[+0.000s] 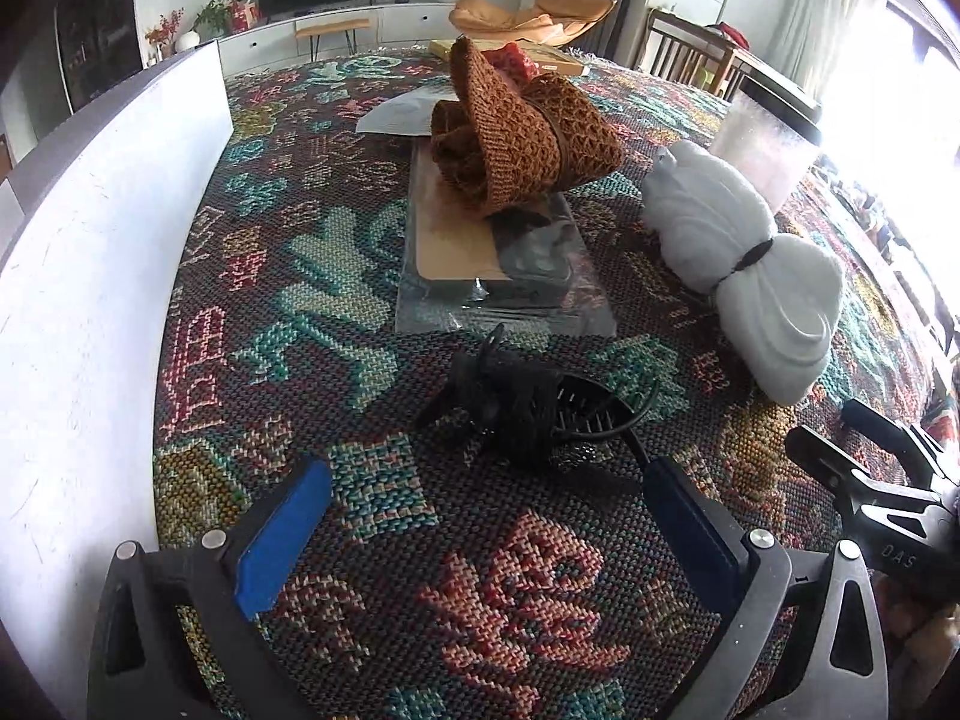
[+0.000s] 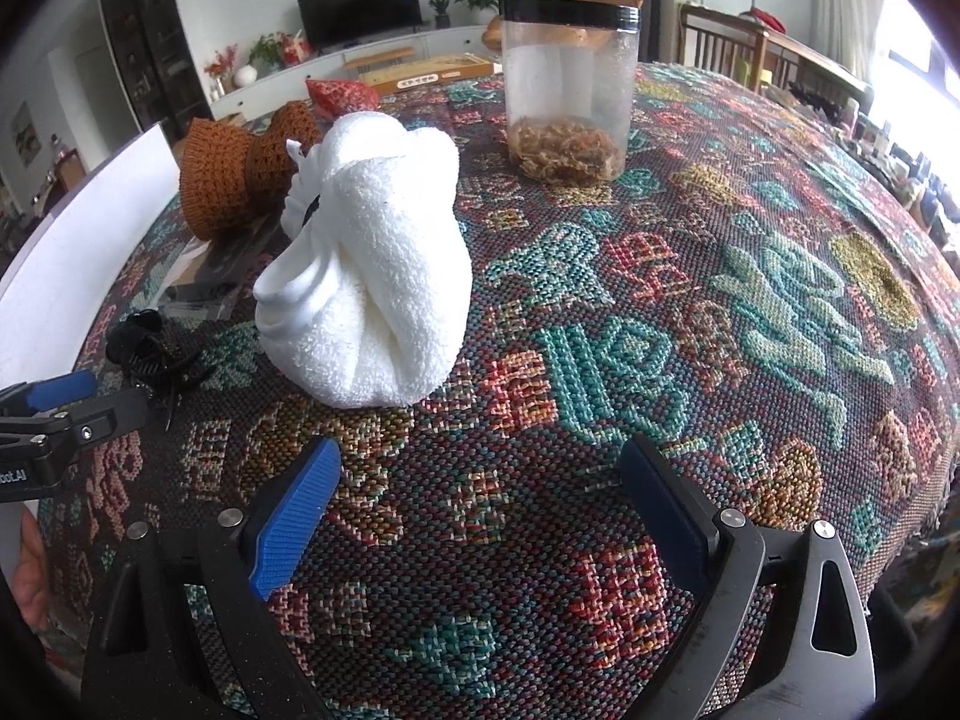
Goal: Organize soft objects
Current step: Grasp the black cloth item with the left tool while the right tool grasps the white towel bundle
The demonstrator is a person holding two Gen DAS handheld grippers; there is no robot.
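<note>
Jar with, perhaps, dried moss

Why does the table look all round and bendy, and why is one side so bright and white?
Both views use fisheye lenses, so the patterned tablecloth bulges like a ball and the corners go black. In the left wrist view, window light at the right edge washes out to white, just past the white towel bundle. In the right wrist view, the clear jar stays sharp, but the far right edge glares too.
</note>
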